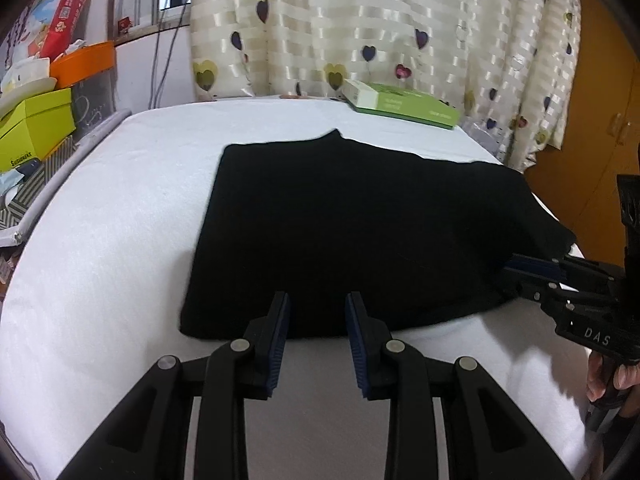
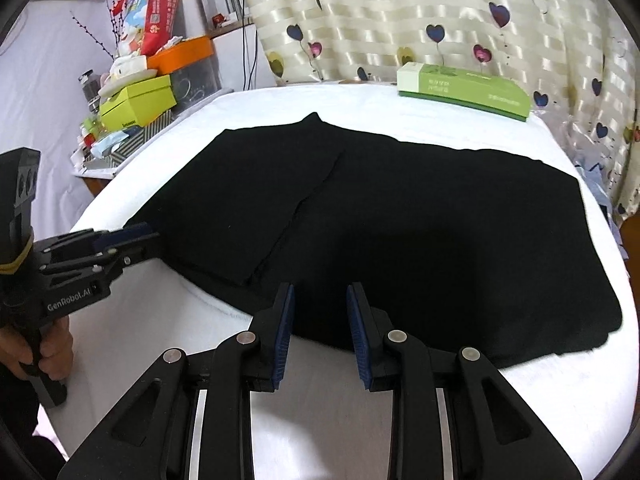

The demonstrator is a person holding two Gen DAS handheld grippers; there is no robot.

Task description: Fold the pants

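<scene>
A: Black cloth, the pants (image 2: 400, 232), lies flat on the white table (image 1: 100, 240). It is folded to a wide block, and one seam or edge runs from the far side toward the near side.

B: Where are the grippers?

A: The left gripper (image 1: 318, 312) is at the near edge of the pants, close to their left corner. Its jaws stand apart with a clear gap, and nothing is between them. In the right wrist view its tips seem to touch the corner of the cloth, but I cannot tell if they press it.

B: And the right one?

A: The right gripper (image 2: 320, 304) is also at the near edge, more to the right side. Its jaws are spread too, and empty; the blue pads (image 2: 285, 332) do not hold any cloth.

B: What else is on the table?

A: A green box (image 2: 468, 90) lies at the far edge, well apart from the pants, in front of a curtain (image 1: 360, 20) with hearts. A hand (image 2: 36, 346) holds the left gripper's grip.
</scene>
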